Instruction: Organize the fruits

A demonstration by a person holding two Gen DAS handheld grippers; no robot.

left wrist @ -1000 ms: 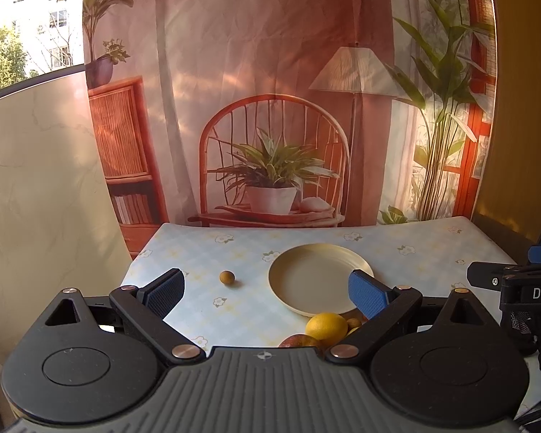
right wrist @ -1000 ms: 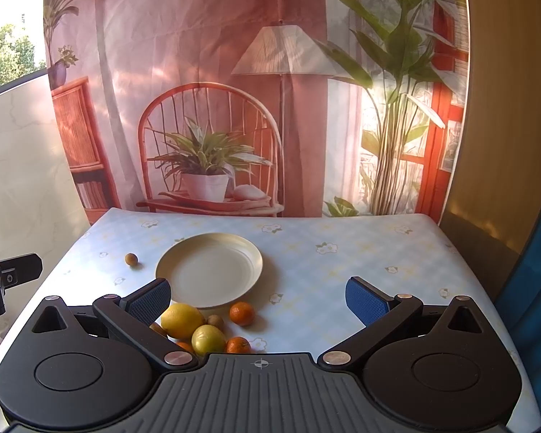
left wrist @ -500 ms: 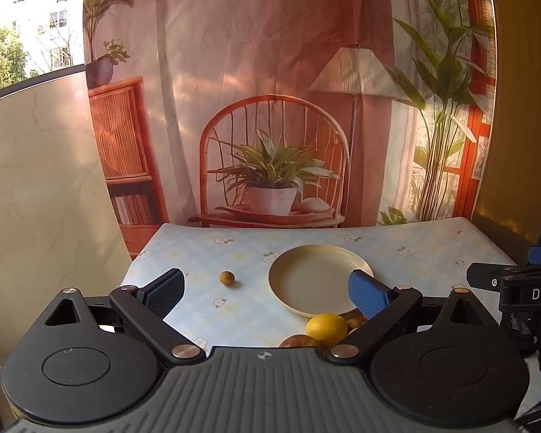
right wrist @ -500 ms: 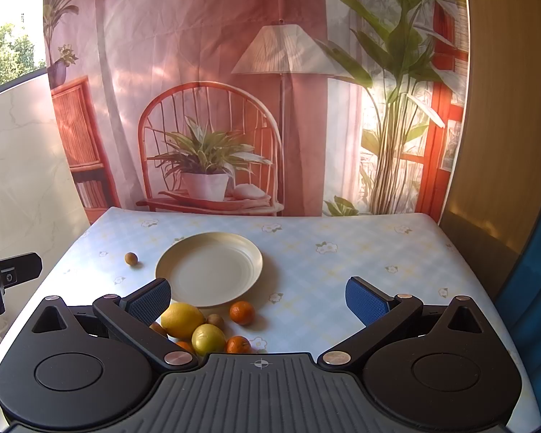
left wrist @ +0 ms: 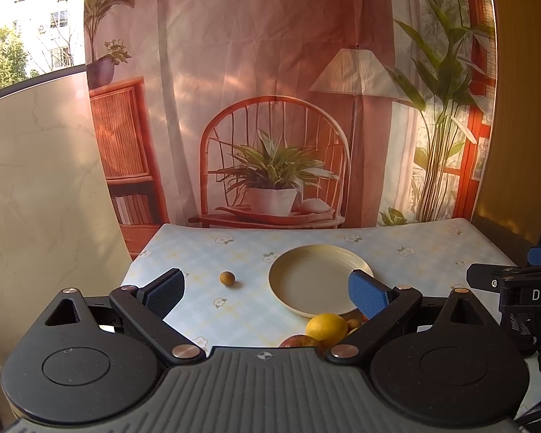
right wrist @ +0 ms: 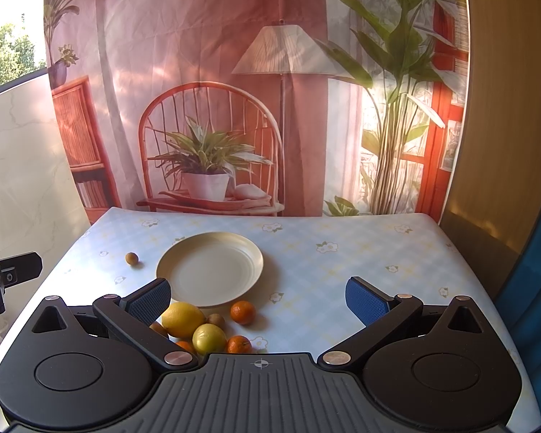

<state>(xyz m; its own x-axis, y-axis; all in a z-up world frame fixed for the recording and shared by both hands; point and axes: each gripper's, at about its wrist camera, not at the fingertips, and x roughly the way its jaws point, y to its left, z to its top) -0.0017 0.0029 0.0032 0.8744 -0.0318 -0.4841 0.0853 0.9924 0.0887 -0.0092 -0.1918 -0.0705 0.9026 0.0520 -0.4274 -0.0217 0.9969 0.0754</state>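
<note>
- Left gripper [left wrist: 265, 290]: jaws spread wide, nothing between them, hovering over near edge of the table [left wrist: 205, 249].
- Right gripper [right wrist: 258, 297]: jaws also wide apart, holding nothing, over near edge of table, right of the fruit pile.
- Plate [right wrist: 210, 269]: cream, round, bare inside, sits mid-table on the floral checked cloth.
- Lemon [right wrist: 182, 319]: just at plate's near rim, beside right gripper's left finger; also seen in left wrist view [left wrist: 326, 327] next to left gripper's right finger.
- Yellow-green fruit [right wrist: 209, 338]: touching lemon on its near side.
- Small brown fruit [right wrist: 216, 319]: tucked between lemon and the tangerine [right wrist: 242, 312].
- Second tangerine [right wrist: 238, 344]: at camera-body edge, near yellow-green fruit; another orange one partly hidden left of it.
- Reddish fruit [left wrist: 299, 341]: partly hidden by left gripper body, type unclear.
- Lone small brown fruit [right wrist: 131, 258]: alone on cloth, left of plate, well apart from pile.
- Printed room backdrop [right wrist: 212, 90]: hangs behind table.
</note>
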